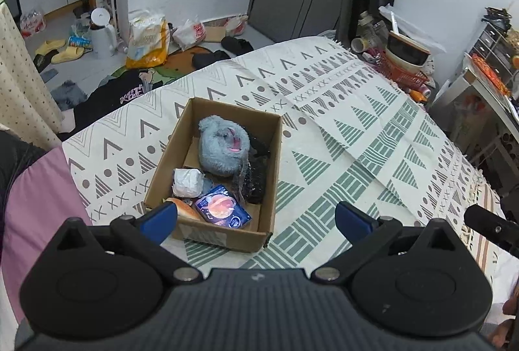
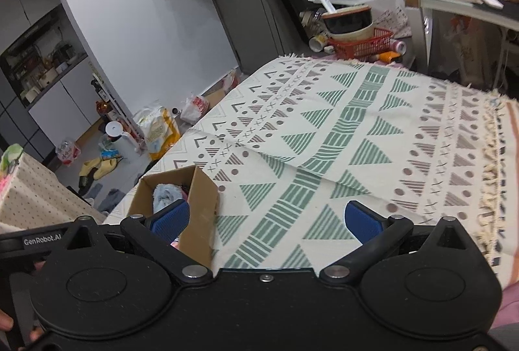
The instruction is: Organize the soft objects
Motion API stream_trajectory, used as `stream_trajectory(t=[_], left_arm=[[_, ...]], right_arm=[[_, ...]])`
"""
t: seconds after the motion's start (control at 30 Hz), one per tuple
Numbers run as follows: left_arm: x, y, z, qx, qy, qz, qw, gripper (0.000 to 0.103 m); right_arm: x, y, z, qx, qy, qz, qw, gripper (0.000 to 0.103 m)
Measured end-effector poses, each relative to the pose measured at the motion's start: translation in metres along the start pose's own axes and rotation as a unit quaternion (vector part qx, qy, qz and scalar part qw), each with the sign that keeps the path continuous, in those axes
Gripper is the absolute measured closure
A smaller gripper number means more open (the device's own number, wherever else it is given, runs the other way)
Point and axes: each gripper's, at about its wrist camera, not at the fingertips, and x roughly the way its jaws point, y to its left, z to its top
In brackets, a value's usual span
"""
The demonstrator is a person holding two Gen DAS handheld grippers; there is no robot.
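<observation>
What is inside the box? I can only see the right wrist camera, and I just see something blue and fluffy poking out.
Observer: That fluffy thing is a grey-blue plush toy at the far end of the cardboard box.
Operator: Is anything else in there?
Observer: Yes. A white crumpled packet lies in front of the plush.
Operator: Any more?
Observer: A dark blue packet with an orange picture lies near the front wall, beside something bun-coloured that I cannot name.
Operator: Is the other gripper holding something?
Observer: No. The left gripper is open and empty, hovering at the near end of the box.
</observation>
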Motion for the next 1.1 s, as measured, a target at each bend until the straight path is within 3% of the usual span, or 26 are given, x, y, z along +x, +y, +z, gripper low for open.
stream_trajectory(t=[0.7, 1.1], left_arm=[[-0.052, -0.023, -0.044, 0.079, -0.037, -0.005, 0.9962, 0.000], [-0.075, -0.031, -0.062, 0.102, -0.049, -0.004, 0.9936, 0.000]], right_arm=[[-0.056, -0.003, -0.034, -0.026, -0.009, -0.019, 0.999, 0.000], [-0.084, -0.005, -0.046, -0.037, -0.012, -0.004, 0.999, 0.000]])
